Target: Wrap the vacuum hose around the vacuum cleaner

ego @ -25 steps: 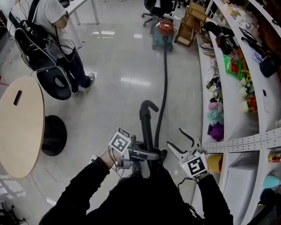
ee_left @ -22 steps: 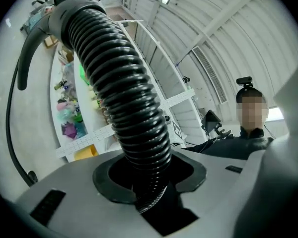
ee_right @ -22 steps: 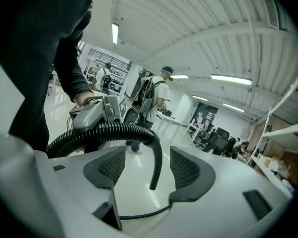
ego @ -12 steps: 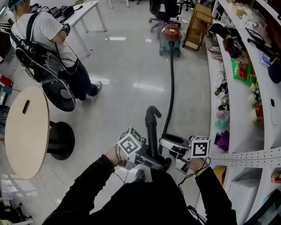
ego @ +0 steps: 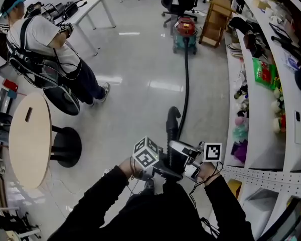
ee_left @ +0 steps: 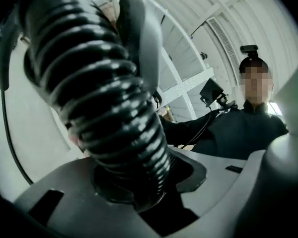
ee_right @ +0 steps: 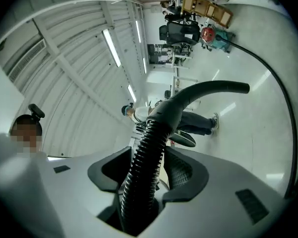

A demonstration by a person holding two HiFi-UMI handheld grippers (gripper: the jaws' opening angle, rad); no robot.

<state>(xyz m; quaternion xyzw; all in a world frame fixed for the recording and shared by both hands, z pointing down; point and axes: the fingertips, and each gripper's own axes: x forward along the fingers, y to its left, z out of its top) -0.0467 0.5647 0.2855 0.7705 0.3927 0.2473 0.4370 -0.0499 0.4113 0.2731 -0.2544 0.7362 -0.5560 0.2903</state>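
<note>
The head view alone gives the full layout. The red vacuum (ego: pixel 185 33) stands at top centre by a chair. From it the black hose (ego: pixel 186 79) runs straight down the floor to the two tools at lower centre, and its curved nozzle (ego: pixel 172 117) rises just above them. A person (ego: pixel 45 39) stands at upper left, a round table (ego: pixel 27 144) sits at left and shelves (ego: pixel 261 99) fill the right edge. In that view the marker cubes and dark sleeves cover the jaws.

The left gripper (ee_left: pixel 139 182) view settles its hold: the jaws pinch the ribbed hose, which swells across the upper left and blocks most of the room. Behind it is only ceiling and the wearer's torso.

In its own view the right gripper (ee_right: pixel 141 182) has the hose standing between its jaws. They have just been closing, but a dark gap shows at the left pad, so they are spread and not yet clamped. That view also shows the nozzle bending right at centre, and the vacuum small at the top right. The hose's lower end is cut off at the bottom edge.
</note>
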